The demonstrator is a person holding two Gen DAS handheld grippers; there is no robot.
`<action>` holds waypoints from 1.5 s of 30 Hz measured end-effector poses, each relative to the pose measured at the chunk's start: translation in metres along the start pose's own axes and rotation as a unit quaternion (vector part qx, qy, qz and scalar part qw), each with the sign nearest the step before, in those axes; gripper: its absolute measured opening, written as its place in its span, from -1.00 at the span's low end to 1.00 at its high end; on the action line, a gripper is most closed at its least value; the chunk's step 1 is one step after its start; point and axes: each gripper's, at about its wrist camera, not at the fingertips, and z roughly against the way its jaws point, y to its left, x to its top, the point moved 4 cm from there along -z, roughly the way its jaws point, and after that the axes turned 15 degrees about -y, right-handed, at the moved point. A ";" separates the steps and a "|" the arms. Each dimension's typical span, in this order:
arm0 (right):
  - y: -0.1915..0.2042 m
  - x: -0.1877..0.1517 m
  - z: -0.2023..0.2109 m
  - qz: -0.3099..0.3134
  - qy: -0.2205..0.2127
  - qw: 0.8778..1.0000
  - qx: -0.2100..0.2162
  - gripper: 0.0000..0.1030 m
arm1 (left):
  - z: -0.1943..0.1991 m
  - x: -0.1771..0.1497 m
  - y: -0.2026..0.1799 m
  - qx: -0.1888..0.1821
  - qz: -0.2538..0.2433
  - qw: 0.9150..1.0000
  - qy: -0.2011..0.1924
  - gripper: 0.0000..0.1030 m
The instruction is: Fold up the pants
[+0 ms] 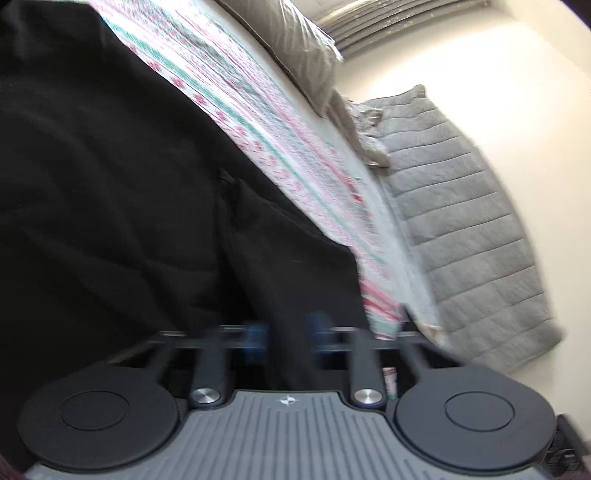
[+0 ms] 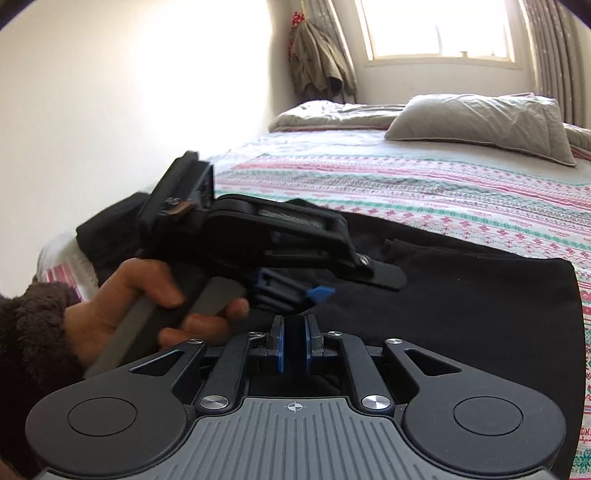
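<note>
Black pants lie spread on a bed with a pink and green patterned sheet. In the left wrist view my left gripper is blurred, and black cloth runs up between its blue pads at the pants' near edge. The right wrist view shows the pants filling the foreground. My right gripper is shut on a fold of them, its pads close together. To its left, a hand in a fuzzy brown sleeve holds the left gripper low over the pants.
A grey pillow and a rumpled grey blanket lie at the head of the bed under a bright window. A jacket hangs in the corner. A quilted grey cover hangs down beside the bed.
</note>
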 end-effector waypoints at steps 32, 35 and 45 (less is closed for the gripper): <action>-0.007 -0.011 -0.041 0.002 0.062 0.996 -0.064 0.23 | 0.169 0.068 0.064 0.278 -0.227 0.926 -0.113 -0.85; -0.002 -0.011 -0.047 0.008 0.063 0.996 -0.062 0.29 | 0.188 0.077 0.068 0.297 -0.238 0.915 -0.135 -0.85; 0.015 -0.009 -0.066 0.025 0.064 0.997 -0.046 0.37 | 0.249 0.108 0.098 0.400 -0.242 0.863 -0.191 -0.84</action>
